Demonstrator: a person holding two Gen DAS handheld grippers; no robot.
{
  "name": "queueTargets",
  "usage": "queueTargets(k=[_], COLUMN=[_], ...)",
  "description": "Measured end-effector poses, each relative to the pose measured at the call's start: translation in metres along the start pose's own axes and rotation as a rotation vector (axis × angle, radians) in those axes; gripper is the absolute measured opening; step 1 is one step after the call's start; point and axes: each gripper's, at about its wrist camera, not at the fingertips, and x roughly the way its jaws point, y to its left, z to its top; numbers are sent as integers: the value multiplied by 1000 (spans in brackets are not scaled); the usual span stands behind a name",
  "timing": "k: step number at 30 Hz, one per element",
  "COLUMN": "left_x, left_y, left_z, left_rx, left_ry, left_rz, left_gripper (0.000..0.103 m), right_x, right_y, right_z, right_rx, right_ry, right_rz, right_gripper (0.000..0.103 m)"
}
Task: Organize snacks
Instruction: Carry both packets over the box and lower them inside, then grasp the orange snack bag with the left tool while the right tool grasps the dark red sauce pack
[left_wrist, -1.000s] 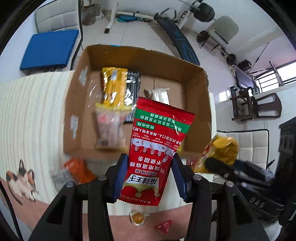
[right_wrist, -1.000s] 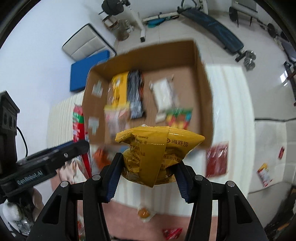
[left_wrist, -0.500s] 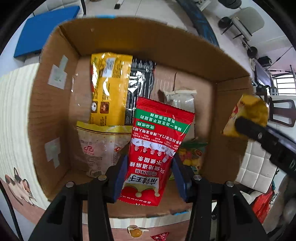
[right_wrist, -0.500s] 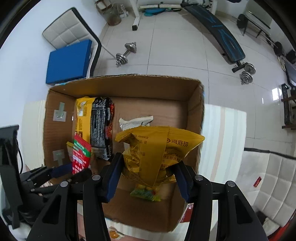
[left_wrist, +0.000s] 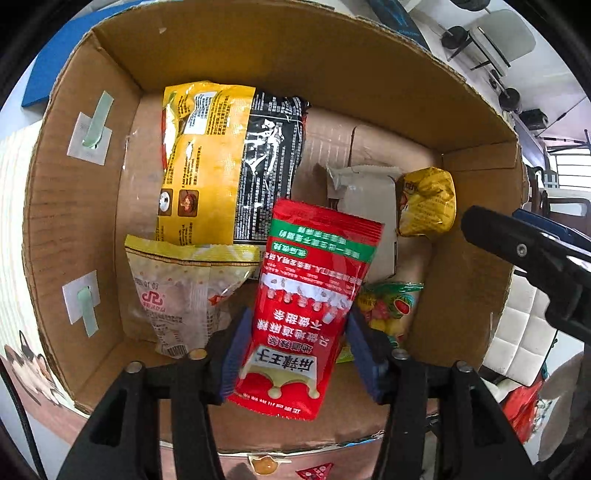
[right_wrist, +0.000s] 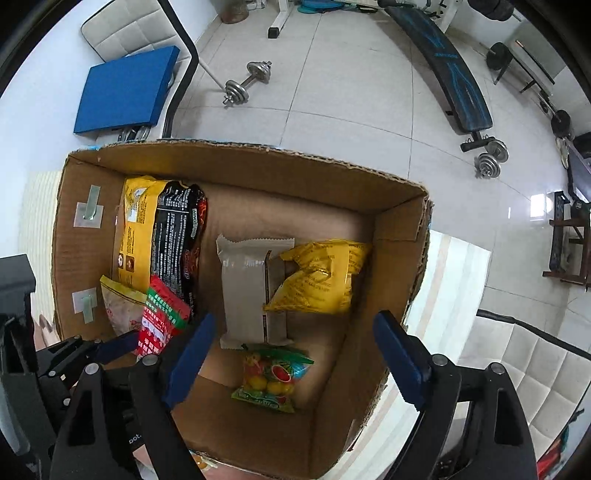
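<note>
Cardboard fills both views: an open box (left_wrist: 92, 206) seen from above, its floor already strewn with snack packets. In the left wrist view the left gripper (left_wrist: 299, 350) sits low at centre frame with a red packet (left_wrist: 314, 306) standing between its blue pads. Its jaws have just been opening; a sliver of gap shows on each side of the packet, so the pads no longer appear to press it, though the packet has not dropped clear of them. Above it in the frame lie a yellow noodle bag (left_wrist: 203, 162) and a black noodle bag (left_wrist: 269, 158) side by side, with a pale translucent pouch (left_wrist: 184, 288) at lower left, its top edge overlapping the yellow bag. A grey wrapper (left_wrist: 365, 199) lies right of centre, and a fruit candy bag (left_wrist: 388, 306) peeks out just right of the red packet.

In the right wrist view the right gripper (right_wrist: 291, 354) hangs over the box's lower middle, its jaws spread wide and having just been opening, with nothing between them. A crumpled yellow snack bag (right_wrist: 317, 280) rests inside the box above the gripper, leaning on the grey wrapper's right edge near the box's right wall. On the tiled floor beyond, a dumbbell (right_wrist: 247, 83) lies at upper centre.
</note>
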Motion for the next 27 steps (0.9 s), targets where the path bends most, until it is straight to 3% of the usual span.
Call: queueTargets(k=[1, 2, 10, 19, 27], left_x=[-1, -4, -30, -99, -120], left_y=[2, 3, 10, 13, 23], left_z=[0, -1, -12, -62, -85], left_rx=[0, 2, 6, 61, 28], left_ry=[-7, -19, -64, -376, -462], left_rz=[2, -4, -30, 79, 117], left_gripper=[83, 89, 89, 89, 89], right_x=[-2, -3, -28, -67, -70], right_y=[-1, -1, -3, 4, 19], right_z=[-1, -2, -20, -85, -145], right_rx=[9, 12, 48, 118, 139], right_ry=[-5, -12, -78, -254, -308], right_rz=[2, 3, 42, 106, 116], right_gripper=[90, 91, 91, 91, 91])
